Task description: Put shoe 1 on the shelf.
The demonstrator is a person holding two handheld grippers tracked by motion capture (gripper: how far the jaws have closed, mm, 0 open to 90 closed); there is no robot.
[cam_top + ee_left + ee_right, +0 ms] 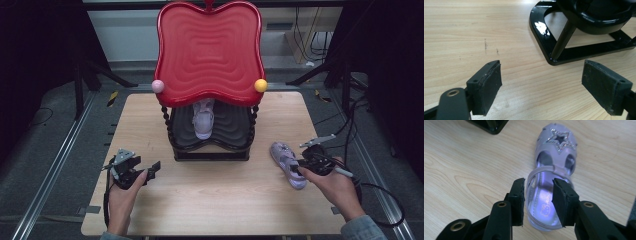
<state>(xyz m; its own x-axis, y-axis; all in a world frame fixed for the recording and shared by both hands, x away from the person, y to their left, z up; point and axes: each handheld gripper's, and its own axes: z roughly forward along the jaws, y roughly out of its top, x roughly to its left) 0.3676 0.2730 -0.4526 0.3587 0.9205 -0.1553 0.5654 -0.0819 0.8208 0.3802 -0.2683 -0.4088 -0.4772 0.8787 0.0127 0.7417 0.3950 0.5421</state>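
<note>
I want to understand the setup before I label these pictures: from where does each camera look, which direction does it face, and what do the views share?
High view: above the person's side, facing forward and down on the table; both hands, left gripper and right gripper show.
Left gripper view: rides the left gripper, looks along its open, empty jaws at the stand's black base.
Right gripper view: rides the right gripper, jaws astride the lilac sandal, at its heel end.
Shared: sandal and stand base also appear from above.

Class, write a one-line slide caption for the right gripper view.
Right tool straddling the heel side wall of a lilac sandal with a glittery star, on the wooden table.
</note>
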